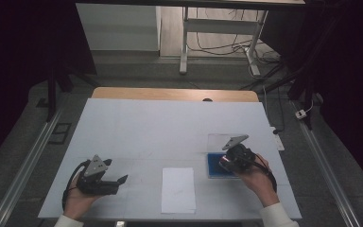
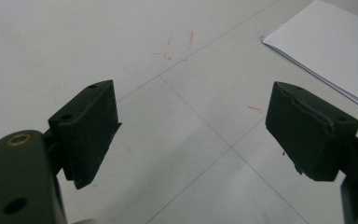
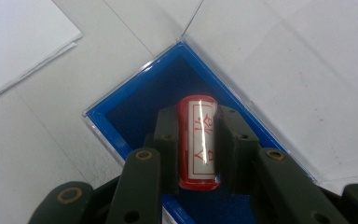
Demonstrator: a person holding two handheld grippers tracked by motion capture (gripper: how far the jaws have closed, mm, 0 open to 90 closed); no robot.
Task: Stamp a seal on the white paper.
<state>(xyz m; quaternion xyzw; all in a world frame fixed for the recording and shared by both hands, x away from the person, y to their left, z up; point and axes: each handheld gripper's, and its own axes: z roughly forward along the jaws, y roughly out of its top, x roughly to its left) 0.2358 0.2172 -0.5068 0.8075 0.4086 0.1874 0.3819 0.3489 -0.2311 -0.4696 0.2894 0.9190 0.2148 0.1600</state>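
Here the right gripper (image 3: 196, 149) is clamped on a small red stamp (image 3: 197, 144) with a white label, held over the blue tray (image 3: 121, 122) of an open clear-lidded box (image 1: 216, 166) at the right of the worktop (image 1: 146, 127). The stamp looks light, rigid and smooth-sided, so it may slip or twist; taking it across the middle of its round body, as now, seems soundest. The left gripper (image 2: 191, 133) hovers low over the bare worktop, jaws wide apart and holding nothing, near a sheet of paper (image 1: 178, 189).
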